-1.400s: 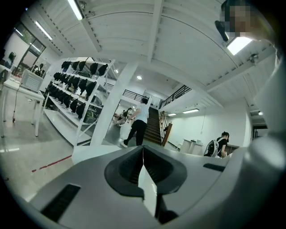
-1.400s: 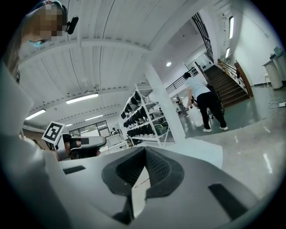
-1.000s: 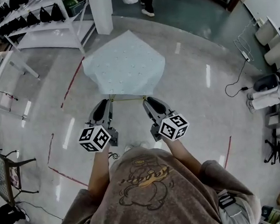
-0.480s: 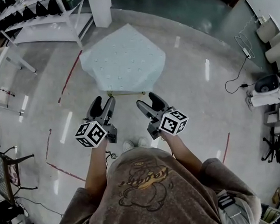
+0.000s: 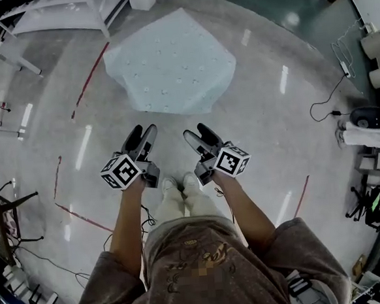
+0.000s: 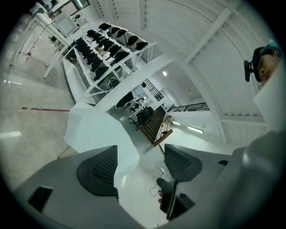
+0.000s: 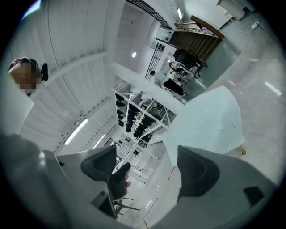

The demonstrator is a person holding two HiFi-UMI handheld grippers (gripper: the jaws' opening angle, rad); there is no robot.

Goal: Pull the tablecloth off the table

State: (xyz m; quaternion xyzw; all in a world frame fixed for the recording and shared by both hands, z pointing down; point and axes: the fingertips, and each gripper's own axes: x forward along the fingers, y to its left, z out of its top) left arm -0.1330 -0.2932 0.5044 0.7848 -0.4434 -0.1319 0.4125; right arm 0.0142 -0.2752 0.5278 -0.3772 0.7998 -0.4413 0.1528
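A pale blue dotted tablecloth [image 5: 170, 64] lies draped over a small table, hiding all of it in the head view. Both grippers hover over the floor short of the cloth's near edge, apart from it. My left gripper [image 5: 141, 133] has its jaws opening, with nothing between them. My right gripper [image 5: 197, 131] is opening too and is equally empty. In the left gripper view the tablecloth [image 6: 96, 129] shows beyond the left gripper [image 6: 139, 165]. The right gripper view has the tablecloth [image 7: 210, 120] past the spread pads of the right gripper [image 7: 147, 169].
A white rack [image 5: 54, 11] stands at the back left. Red tape lines [image 5: 89, 77] cross the shiny floor. Cables [image 5: 330, 98] and equipment lie at the right, and a dark chair [image 5: 5, 215] stands at the left. The person's shoes [image 5: 179, 183] are just behind the grippers.
Both grippers were shut at the cloth's near edge a second ago. They have let go, opened, and drawn back toward the person. The cloth stays over the table.
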